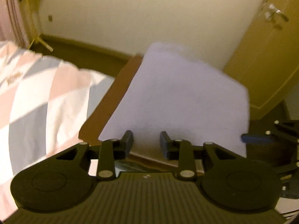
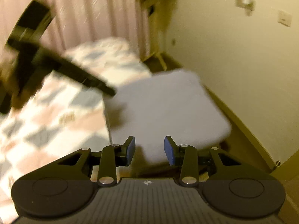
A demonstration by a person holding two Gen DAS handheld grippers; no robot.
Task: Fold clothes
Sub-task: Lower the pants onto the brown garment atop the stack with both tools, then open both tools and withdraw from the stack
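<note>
A pale lavender folded cloth (image 1: 173, 97) lies flat on a brown surface (image 1: 119, 85). In the left wrist view my left gripper (image 1: 146, 141) hovers over the cloth's near edge, its jaws apart with nothing pinched between them. At the right edge of that view the right gripper's blue pad (image 1: 256, 137) sits beside the cloth's near right corner. In the right wrist view the same cloth (image 2: 164, 108) fills the middle, and my right gripper (image 2: 149, 150) stands open above its near edge with its blue pads bare. The left gripper (image 2: 104, 88) reaches in from the upper left, blurred, its tip over the cloth's far left edge.
A bed with a pink, grey and white checked cover (image 1: 37, 97) runs along the left of the brown surface. Behind are a cream wall (image 1: 140, 18), a pink curtain (image 2: 84, 15) and a wooden door with a metal handle (image 1: 274, 16) on the right.
</note>
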